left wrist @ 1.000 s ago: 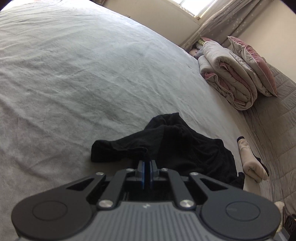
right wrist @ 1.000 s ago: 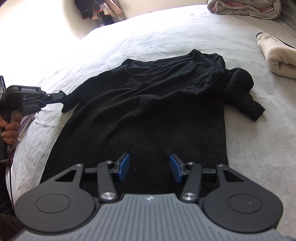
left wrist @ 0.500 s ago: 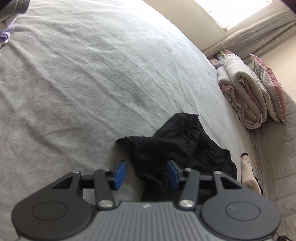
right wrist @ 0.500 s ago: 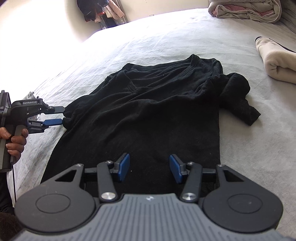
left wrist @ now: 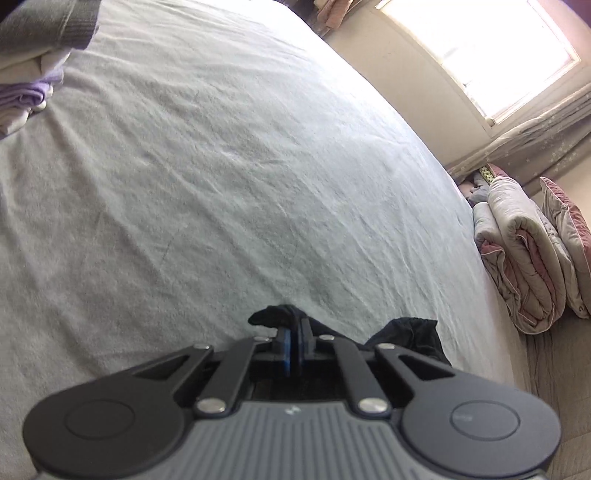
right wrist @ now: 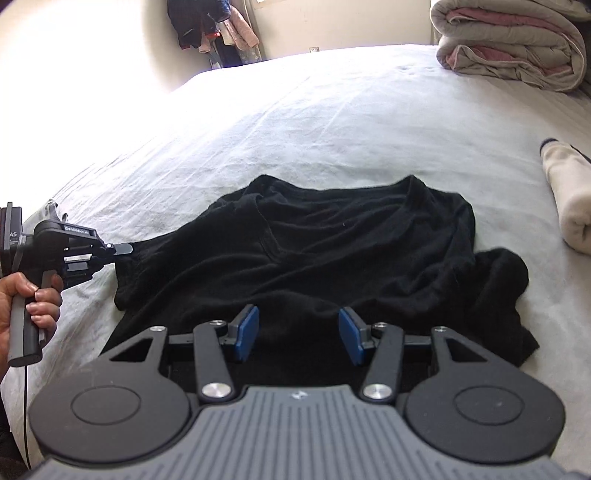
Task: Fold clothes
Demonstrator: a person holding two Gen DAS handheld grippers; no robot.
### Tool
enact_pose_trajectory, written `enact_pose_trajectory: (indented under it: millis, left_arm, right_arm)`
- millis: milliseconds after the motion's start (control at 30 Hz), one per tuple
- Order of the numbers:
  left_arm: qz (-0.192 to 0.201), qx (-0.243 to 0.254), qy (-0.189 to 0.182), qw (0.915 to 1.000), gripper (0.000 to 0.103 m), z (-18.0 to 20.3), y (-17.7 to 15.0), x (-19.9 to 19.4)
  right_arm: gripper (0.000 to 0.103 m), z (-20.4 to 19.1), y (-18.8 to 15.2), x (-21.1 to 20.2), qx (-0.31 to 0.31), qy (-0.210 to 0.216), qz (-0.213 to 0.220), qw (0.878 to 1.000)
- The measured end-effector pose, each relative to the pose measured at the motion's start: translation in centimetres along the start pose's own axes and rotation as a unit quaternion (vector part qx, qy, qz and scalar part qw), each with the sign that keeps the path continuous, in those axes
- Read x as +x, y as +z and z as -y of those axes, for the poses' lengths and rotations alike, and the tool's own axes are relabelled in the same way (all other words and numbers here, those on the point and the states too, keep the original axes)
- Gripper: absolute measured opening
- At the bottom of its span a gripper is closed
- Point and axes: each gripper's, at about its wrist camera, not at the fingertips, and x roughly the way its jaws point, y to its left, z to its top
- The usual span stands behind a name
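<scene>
Two views: I worked from both wrist cameras, and each one showed me things the other hid.
Left gripper (left wrist: 293, 334): my left view had its blue pads pressed together on a bunched bit of black cloth; my right view caught the same gripper from the side at (right wrist: 123, 249), tips on the shirt's left sleeve edge, a hand (right wrist: 27, 295) around its handle.
Right gripper (right wrist: 298, 334): jaws wide apart, nothing between them, poised over the shirt's lower half.
Shirt (right wrist: 332, 258): black, spread crumpled on the bed (right wrist: 332, 122), right sleeve bunched; only my right view showed it whole, the left saw mere scraps past the gripper body.
Left view only: a window (left wrist: 498, 48) and a stack of folded clothes (left wrist: 29, 85) at the far corner.
Both views: a rolled quilt (right wrist: 513, 48).
Right view only: a cream roll (right wrist: 572, 206) beside the shirt, and hanging clothes (right wrist: 214, 26) by the wall.
</scene>
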Motion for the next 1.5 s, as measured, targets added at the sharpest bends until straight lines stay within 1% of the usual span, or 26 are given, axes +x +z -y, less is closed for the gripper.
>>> enact_pose_trajectory:
  millis: [100, 133, 200, 233, 267, 333, 433, 500, 567, 800, 833, 867, 900, 933, 967, 1000, 1067, 1133, 1200, 1233, 1300, 1333, 1367, 1400, 1433, 1500]
  left_arm:
    - [0.020, 0.055, -0.004, 0.9983, 0.004, 0.1, 0.2, -0.6]
    - [0.018, 0.070, -0.007, 0.9974, 0.004, 0.0, 0.2, -0.7]
    - [0.001, 0.083, -0.016, 0.9964, 0.005, -0.6, 0.2, -0.6]
    - [-0.008, 0.083, -0.021, 0.9963, 0.010, -1.1, 0.3, -0.6]
    - [-0.014, 0.077, -0.028, 0.9965, 0.012, -1.6, 0.4, -0.6]
    - [-0.027, 0.052, -0.042, 0.9974, 0.029, -2.8, 1.0, -0.6]
    - [-0.055, -0.009, -0.076, 0.9956, 0.033, -4.5, 1.9, -0.1]
    - [-0.076, -0.047, -0.087, 0.9922, 0.035, -5.1, 2.3, 0.6]
    - [-0.086, -0.064, -0.088, 0.9903, 0.035, -5.0, 2.3, 1.3]
    - [-0.093, -0.084, -0.065, 0.9900, 0.031, -3.6, 2.5, 2.7]
    - [-0.093, -0.085, -0.061, 0.9901, 0.030, -3.5, 2.5, 2.7]
    - [-0.093, -0.087, -0.057, 0.9902, 0.029, -3.3, 2.6, 2.8]
    - [-0.091, -0.085, -0.053, 0.9908, 0.026, -3.2, 2.6, 2.8]
    - [-0.088, -0.079, -0.047, 0.9918, 0.022, -3.0, 2.7, 2.9]
    - [-0.086, -0.074, -0.041, 0.9927, 0.016, -2.9, 2.7, 3.0]
    - [-0.079, -0.064, -0.037, 0.9941, 0.005, -2.7, 2.7, 3.0]
    - [-0.055, -0.038, -0.039, 0.9970, 0.004, -2.2, 2.6, 2.6]
    - [-0.016, -0.008, -0.054, 0.9984, 0.003, -1.7, 2.7, 1.9]
    - [0.028, 0.026, -0.068, 0.9970, 0.004, -1.5, 2.7, 1.0]
    - [0.041, 0.040, -0.067, 0.9961, 0.004, -1.5, 2.6, 0.8]
    - [0.056, 0.061, -0.059, 0.9948, 0.005, -1.5, 2.7, 0.7]
    - [0.057, 0.064, -0.057, 0.9947, 0.008, -1.6, 2.8, 0.8]
    - [0.051, 0.061, -0.054, 0.9954, 0.012, -2.0, 2.9, 1.1]
    - [0.044, 0.058, -0.052, 0.9960, 0.021, -2.4, 3.1, 1.3]
    - [0.040, 0.056, -0.050, 0.9964, 0.032, -2.6, 3.3, 1.6]
    - [0.034, 0.053, -0.045, 0.9970, 0.036, -2.7, 3.4, 2.3]
  right_arm:
    - [0.053, -1.3, 2.4, 2.5, -0.020, 0.000, 0.013, 1.000]
    - [0.053, -1.7, 3.1, 3.6, -0.027, -0.002, 0.018, 0.999]
    - [0.053, -2.3, 4.6, 5.7, -0.038, -0.005, 0.023, 0.999]
    - [0.053, -2.5, 5.2, 6.7, -0.040, -0.005, 0.022, 0.999]
    - [0.053, -2.8, 5.6, 7.5, -0.045, -0.006, 0.022, 0.999]
    - [0.053, -3.3, 6.5, 9.1, -0.055, -0.007, 0.022, 0.998]
    - [0.053, -4.1, 7.5, 11.2, -0.072, -0.014, 0.020, 0.997]
    - [0.053, -4.4, 8.1, 12.2, -0.080, -0.017, 0.022, 0.996]
    - [0.053, -4.4, 8.5, 13.0, -0.082, -0.017, 0.021, 0.996]
    - [0.053, -4.3, 9.6, 16.5, -0.090, -0.023, 0.011, 0.996]
    - [0.052, -4.2, 9.6, 17.0, -0.091, -0.025, 0.007, 0.996]
    - [0.048, -4.3, 9.5, 17.2, -0.095, -0.026, 0.008, 0.995]
    - [0.043, -4.4, 9.3, 17.4, -0.100, -0.027, 0.008, 0.995]
    - [0.039, -4.5, 9.2, 17.6, -0.105, -0.028, 0.009, 0.994]
    - [0.018, -4.6, 9.1, 17.8, -0.110, -0.029, 0.010, 0.993]
    - [0.008, -4.5, 9.4, 17.6, -0.106, -0.031, 0.018, 0.994]
    - [0.008, -4.4, 10.0, 17.0, -0.094, -0.036, 0.038, 0.994]
    - [0.007, -4.3, 10.6, 16.5, -0.083, -0.041, 0.057, 0.994]
    - [0.007, -4.1, 11.2, 15.9, -0.072, -0.045, 0.076, 0.994]
    - [0.007, -4.1, 11.3, 15.7, -0.069, -0.048, 0.083, 0.993]
    - [0.007, -4.0, 11.6, 15.4, -0.063, -0.054, 0.095, 0.992]
    - [0.007, -4.0, 11.7, 15.4, -0.063, -0.056, 0.095, 0.992]
    - [0.007, -3.9, 11.7, 15.5, -0.062, -0.057, 0.093, 0.992]
    - [0.007, -3.9, 11.8, 15.5, -0.062, -0.058, 0.092, 0.992]
    - [0.007, -4.0, 11.8, 15.7, -0.062, -0.059, 0.090, 0.992]
    - [0.007, -3.9, 11.8, 15.8, -0.062, -0.060, 0.086, 0.993]
